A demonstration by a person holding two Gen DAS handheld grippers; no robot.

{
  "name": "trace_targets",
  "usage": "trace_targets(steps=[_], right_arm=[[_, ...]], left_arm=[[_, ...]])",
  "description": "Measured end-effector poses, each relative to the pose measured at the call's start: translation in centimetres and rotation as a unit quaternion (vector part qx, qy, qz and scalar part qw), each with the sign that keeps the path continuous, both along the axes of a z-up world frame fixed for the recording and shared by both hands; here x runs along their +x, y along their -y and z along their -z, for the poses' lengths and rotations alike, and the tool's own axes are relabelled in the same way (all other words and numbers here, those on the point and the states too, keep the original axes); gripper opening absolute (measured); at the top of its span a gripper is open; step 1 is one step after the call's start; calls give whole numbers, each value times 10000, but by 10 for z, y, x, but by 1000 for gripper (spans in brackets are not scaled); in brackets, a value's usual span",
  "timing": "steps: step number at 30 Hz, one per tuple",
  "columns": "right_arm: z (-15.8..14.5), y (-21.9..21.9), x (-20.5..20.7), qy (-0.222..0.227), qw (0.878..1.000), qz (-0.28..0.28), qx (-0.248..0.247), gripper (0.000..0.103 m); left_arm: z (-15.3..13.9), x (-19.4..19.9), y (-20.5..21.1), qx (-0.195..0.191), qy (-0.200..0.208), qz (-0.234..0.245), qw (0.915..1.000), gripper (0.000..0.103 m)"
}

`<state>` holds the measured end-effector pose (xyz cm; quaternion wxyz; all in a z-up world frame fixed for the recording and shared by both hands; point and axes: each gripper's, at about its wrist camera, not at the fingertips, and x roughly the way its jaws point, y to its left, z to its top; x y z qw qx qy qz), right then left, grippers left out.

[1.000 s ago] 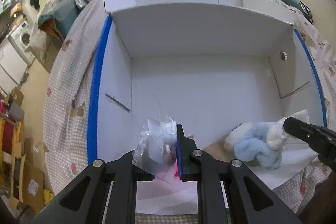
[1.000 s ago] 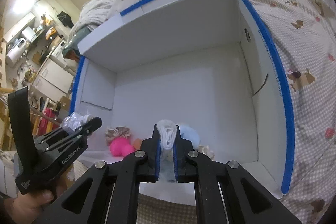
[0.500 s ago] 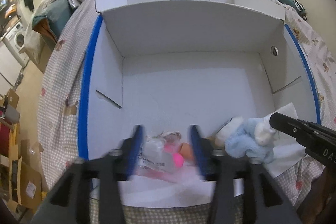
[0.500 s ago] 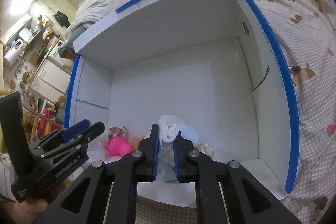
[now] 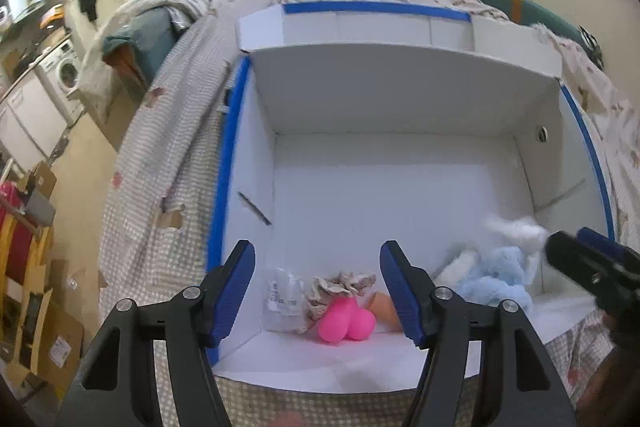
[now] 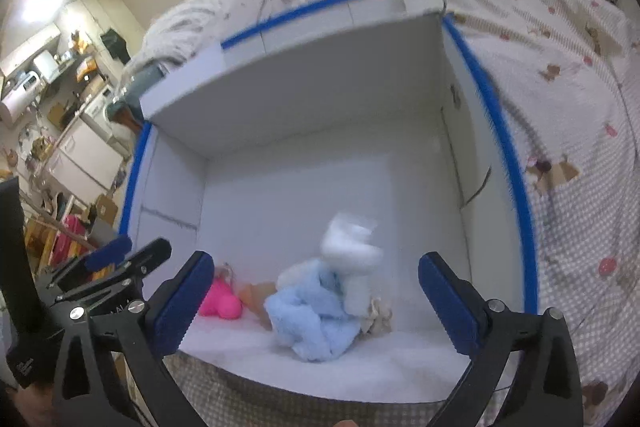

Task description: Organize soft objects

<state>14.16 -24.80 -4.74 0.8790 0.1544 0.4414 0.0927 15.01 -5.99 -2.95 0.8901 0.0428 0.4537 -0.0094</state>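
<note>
1. Box (image 5: 400, 99), white with blue-taped edges, on a checked bedspread (image 5: 160, 155); soft things heaped along its near wall.
2. Left gripper (image 5: 316, 287) held over the near edge, fingers spread wide, gripping nothing; below it a clear plastic bag (image 5: 284, 301), a frilly beige cloth (image 5: 340, 287) and a pink toy (image 5: 346, 323), touching one another.
3. Right gripper (image 6: 316, 301) likewise spread wide and empty; between its fingers a light-blue fluffy cloth (image 6: 316, 319) with a blurred white cloth (image 6: 350, 247) above it, contact impossible to tell.
</note>
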Motion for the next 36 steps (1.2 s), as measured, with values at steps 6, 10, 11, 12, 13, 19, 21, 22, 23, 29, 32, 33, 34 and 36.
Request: trace_targets(steps=[6,10,11,12,13,19,21,22,23,29,32,33,34,36], right_arm=[[-10,6,-5,285,9995,142,19,103],[-21,7,-14,591,9980,206,-30,103],[-23,6,-18,655,9976,214,-69,103],[-26,6,-21,720,9971,216,-125,103],[-29,4,-24,775,9965,210,-233,103],[-45,-12,-42,1042,9908,-63,-865,103],[-53,-12,-50,1189,9891,-92,-860,103],[-57,-12,-55,1252,9884,-78,-858,103],[-60,-11,-58,1293,9880,-58,-843,103],[-57,-5,-80,1279,9886,39,-790,103],[-56,-4,-87,1269,9892,44,-727,103],[-55,-4,-89,1245,9896,46,-720,103],[-53,-4,-89,1214,9901,46,-702,103],[-49,-6,-90,1145,9912,31,-660,103]], left_arm=[[-17,-8,-13,191,429,-453,9979,62],[-31,-16,-22,204,651,-549,9962,69],[-34,-18,-23,233,701,-558,9957,78],[-36,-21,-24,249,735,-553,9954,81],[-38,-24,-25,269,769,-563,9951,85],[-45,-43,-36,333,820,-738,9933,100],[-47,-48,-42,139,725,-714,9947,100],[-48,-52,-46,53,704,-724,9949,100],[-50,-57,-50,14,729,-765,9944,100],[-59,-87,-59,56,972,-843,9917,100],[-57,-97,-62,94,947,-781,9924,100],[-56,-100,-61,108,916,-771,9927,100],[-56,-100,-63,81,884,-767,9931,100],[-54,-105,-63,0,880,-751,9933,100]])
